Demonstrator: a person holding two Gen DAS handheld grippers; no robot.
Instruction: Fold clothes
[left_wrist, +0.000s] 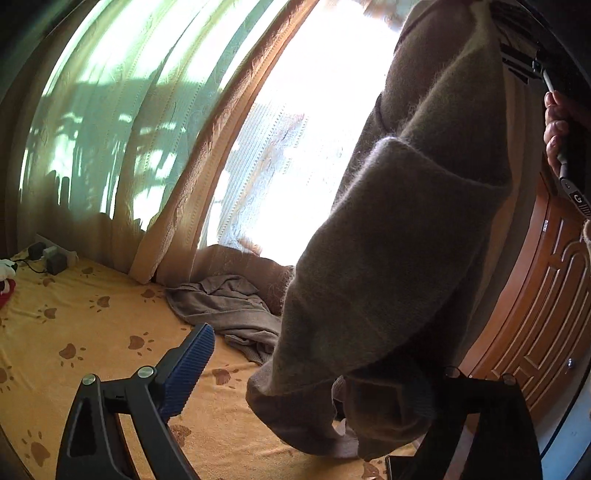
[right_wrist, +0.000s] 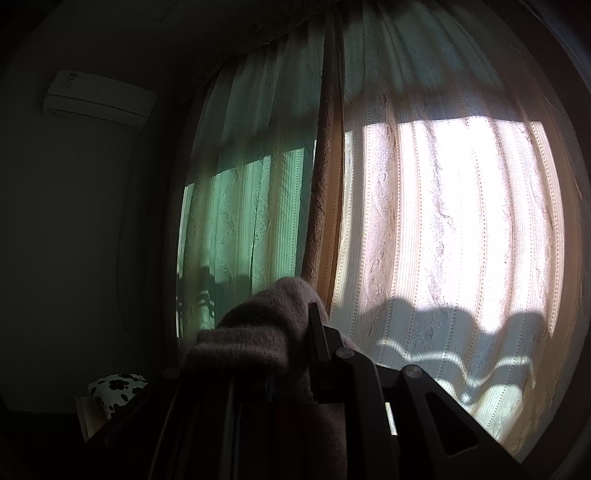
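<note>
Now the right hand-held gripper (right_wrist: 291, 354) is clamped tight on a fold of the fuzzy grey-brown sweater (left_wrist: 399, 236), which hangs down in the air over the bed (left_wrist: 92, 332) (yellow sheet, brown paw prints). Left hand-held gripper (left_wrist: 317, 373) stands wide open, nothing pressed between its jaws, its blue ribbed finger (left_wrist: 188, 365) just beside the sweater's lower hem. Behind, a second grey garment (left_wrist: 229, 310) lies crumpled on the bed below the sunlit curtains (right_wrist: 443, 229).
</note>
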